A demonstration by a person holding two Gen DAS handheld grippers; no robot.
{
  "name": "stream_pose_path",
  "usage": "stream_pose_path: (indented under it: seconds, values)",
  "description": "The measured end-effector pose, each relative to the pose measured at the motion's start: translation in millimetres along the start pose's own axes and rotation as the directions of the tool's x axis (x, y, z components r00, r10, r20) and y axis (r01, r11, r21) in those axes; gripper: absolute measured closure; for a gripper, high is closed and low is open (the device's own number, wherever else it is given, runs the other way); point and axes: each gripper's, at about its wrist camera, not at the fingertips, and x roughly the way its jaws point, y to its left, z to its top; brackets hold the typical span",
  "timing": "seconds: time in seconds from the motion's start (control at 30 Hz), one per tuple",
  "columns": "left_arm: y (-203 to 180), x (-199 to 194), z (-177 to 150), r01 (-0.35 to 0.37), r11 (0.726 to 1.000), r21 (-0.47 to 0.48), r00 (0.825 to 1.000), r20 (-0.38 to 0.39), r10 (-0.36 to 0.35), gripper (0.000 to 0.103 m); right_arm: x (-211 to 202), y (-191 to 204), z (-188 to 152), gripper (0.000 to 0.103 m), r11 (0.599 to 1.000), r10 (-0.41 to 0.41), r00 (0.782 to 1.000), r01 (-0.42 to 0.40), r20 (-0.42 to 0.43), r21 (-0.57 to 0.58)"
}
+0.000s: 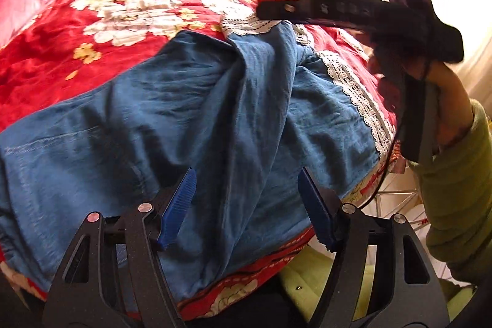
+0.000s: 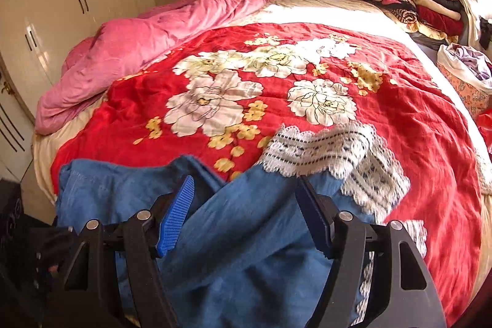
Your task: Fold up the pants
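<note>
The blue pants lie rumpled on the red floral blanket, lace hems toward one o'clock; left gripper and right gripper hover wide-jawed, empty, the left nearer the waist.

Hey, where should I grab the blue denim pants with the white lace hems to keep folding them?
Probably by the white lace hems, coming from the near bed edge over the blue denim pants. The legs lie crossed and rumpled on the red floral blanket; the cuff edges are the free, distinct ends, one for each open claw.
</note>
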Motion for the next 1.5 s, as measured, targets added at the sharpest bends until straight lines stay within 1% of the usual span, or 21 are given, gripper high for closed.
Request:
stream_pose_path:
  seconds: [0.13, 0.17, 0.23, 0.3, 0.4, 0.5, 0.53, 0.57, 0.6, 0.63, 0.67, 0.73, 0.83, 0.93, 1.03, 1.1, 1.13, 1.2, 1.3, 1.4, 1.5]
  values:
    - [-4.9, 16.7, 10.5, 0.028, 1.000, 0.010, 0.999, -0.026, -0.028, 0.051, 31.3, -3.2, 19.2, 0.036, 0.999, -0.044, 0.998, 0.043, -0.052, -0.026]
    - [-4.3, 21.0, 12.4, 0.031, 1.000, 0.000, 0.999, -0.029, -0.031, 0.053, 40.0, -4.0, 22.9, 0.036, 0.998, -0.056, 0.996, 0.054, -0.066, -0.031]
    - [1.9, 30.7, 16.3, 0.044, 0.998, -0.045, 0.998, -0.035, -0.045, 0.061, 58.9, -7.3, 30.1, 0.036, 0.993, -0.118, 0.987, 0.115, -0.106, -0.030]
    - [5.6, 33.9, 17.6, 0.054, 0.996, -0.067, 0.998, -0.031, -0.056, 0.077, 72.1, -8.8, 34.3, 0.036, 0.992, -0.125, 0.985, 0.121, -0.119, -0.044]
    - [7.7, 37.1, 18.1, 0.062, 0.995, -0.075, 0.997, -0.031, -0.064, 0.088, 96.4, -19.5, 40.0, 0.036, 0.993, -0.111, 0.979, 0.114, -0.173, 0.008]
    - [5.6, 38.5, 17.9, 0.066, 0.996, -0.064, 0.997, -0.031, -0.068, 0.093, 113.7, -28.7, 42.1, 0.036, 0.993, -0.098, 0.974, 0.111, -0.204, 0.050]
    - [4.5, 38.9, 17.2, 0.064, 0.996, -0.057, 0.997, -0.030, -0.066, 0.093, 117.6, -30.9, 42.0, 0.041, 0.994, -0.086, 0.975, 0.100, -0.205, 0.055]
    - [4.1, 39.0, 16.8, 0.062, 0.997, -0.055, 0.998, -0.029, -0.063, 0.093, 120.8, -34.8, 40.9, 0.056, 0.993, -0.087, 0.975, 0.101, -0.204, 0.062]
    - [4.2, 38.7, 16.6, 0.063, 0.997, -0.054, 0.998, -0.027, -0.064, 0.093, 119.8, -36.2, 40.7, 0.064, 0.992, -0.095, 0.974, 0.109, -0.204, 0.061]
    - [4.2, 38.5, 16.7, 0.065, 0.996, -0.054, 0.997, -0.025, -0.067, 0.093, 118.0, -37.9, 40.5, 0.076, 0.993, -0.092, 0.976, 0.105, -0.199, 0.052]
    - [4.5, 37.5, 16.8, 0.070, 0.996, -0.056, 0.997, -0.023, -0.071, 0.093, 113.6, -40.0, 40.0, 0.089, 0.995, -0.080, 0.979, 0.090, -0.187, 0.045]
    - [5.6, 34.9, 16.8, 0.076, 0.995, -0.057, 0.997, -0.018, -0.077, 0.093, 98.2, -44.1, 38.5, 0.092, 0.996, -0.050, 0.987, 0.060, -0.150, 0.063]
    - [8.1, 29.8, 15.2, 0.075, 0.996, -0.049, 0.997, -0.010, -0.075, 0.092, 61.5, -49.9, 32.8, 0.093, 0.995, -0.018, 0.997, 0.025, -0.075, 0.097]
    - [6.0, 26.1, 12.9, 0.058, 0.998, -0.035, 0.998, 0.007, -0.058, 0.082, 17.1, -56.7, 22.3, 0.093, 0.990, 0.000, 1.000, -0.001, 0.002, 0.144]
    - [6.0, 22.2, 13.2, 0.043, 0.999, -0.022, 0.999, 0.024, -0.043, 0.076, -27.7, -64.7, 7.8, 0.093, 0.984, -0.006, 0.997, -0.007, 0.073, 0.179]
    - [5.9, 22.3, 14.6, 0.025, 1.000, -0.010, 0.999, 0.030, -0.025, 0.076, -58.1, -70.4, -6.7, 0.093, 0.980, -0.024, 0.993, 0.001, 0.115, 0.200]
    - [6.0, 21.6, 14.4, 0.010, 1.000, -0.005, 0.999, 0.034, -0.010, 0.077, -69.7, -73.9, -13.3, 0.093, 0.977, -0.032, 0.991, 0.004, 0.127, 0.214]
    - [4.4, 25.9, 16.4, -0.004, 1.000, 0.000, 0.999, 0.033, 0.004, 0.100, -96.7, -84.3, -31.2, 0.093, 0.967, -0.033, 0.989, -0.005, 0.144, 0.256]
    - [2.0, 20.7, 17.2, -0.003, 1.000, 0.020, 0.999, 0.041, 0.002, 0.101, -122.1, -93.0, -58.7, 0.093, 0.953, -0.033, 0.990, -0.010, 0.136, 0.303]
    - [-5.7, 11.3, 14.2, -0.041, 0.996, 0.076, 0.998, 0.056, 0.037, 0.103, -140.0, -94.0, -88.4, 0.093, 0.943, -0.038, 0.994, 0.001, 0.106, 0.333]
    - [-14.8, 2.8, 8.3, -0.038, 0.992, 0.124, 0.998, 0.055, 0.032, 0.103, -150.4, -93.5, -117.1, 0.093, 0.933, -0.042, 0.997, 0.014, 0.070, 0.360]
